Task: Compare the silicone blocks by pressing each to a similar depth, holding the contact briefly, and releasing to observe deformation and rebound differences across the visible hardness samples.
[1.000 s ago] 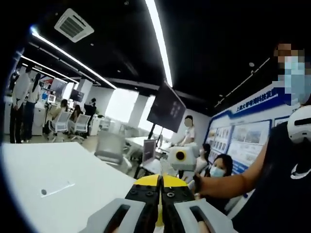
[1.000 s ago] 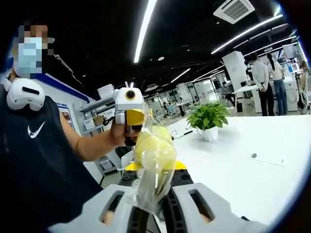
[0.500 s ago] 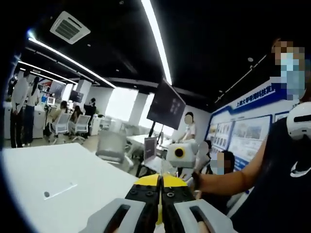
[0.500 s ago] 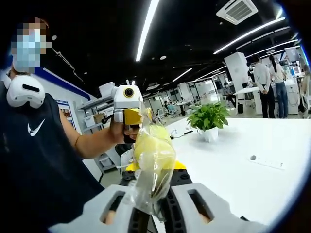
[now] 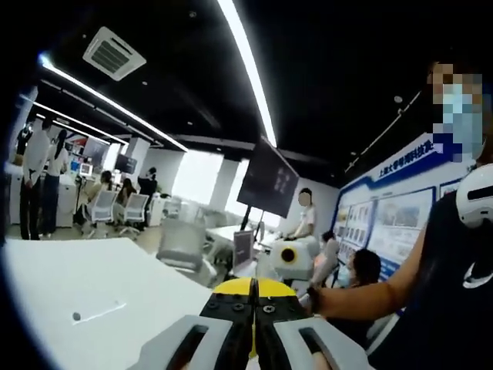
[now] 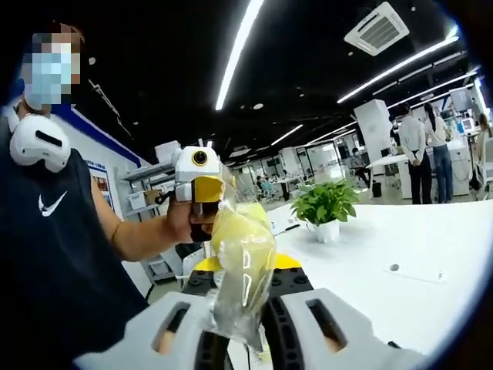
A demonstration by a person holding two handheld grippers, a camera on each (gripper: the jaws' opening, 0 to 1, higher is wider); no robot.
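The right gripper [image 6: 240,339] clamps a yellow block in a clear bag [image 6: 240,258], at 6 o'clock above the white table [image 6: 400,297]. The left gripper [image 5: 253,327] is closed, empty. The squeeze should probably stay steady before releasing.

- A white swoosh logo [image 6: 51,203] stands on the chest of the person's dark sleeveless top [image 6: 54,262] in the right gripper view; no letters go with it.
- Part of the same white logo [image 5: 478,276] shows on the top in the left gripper view.
- A blue wall banner [image 5: 416,150] in the left gripper view carries a line of white characters, too small and blurred to read.
- The display boards [image 5: 400,223] under it hold pictures and print that cannot be read.
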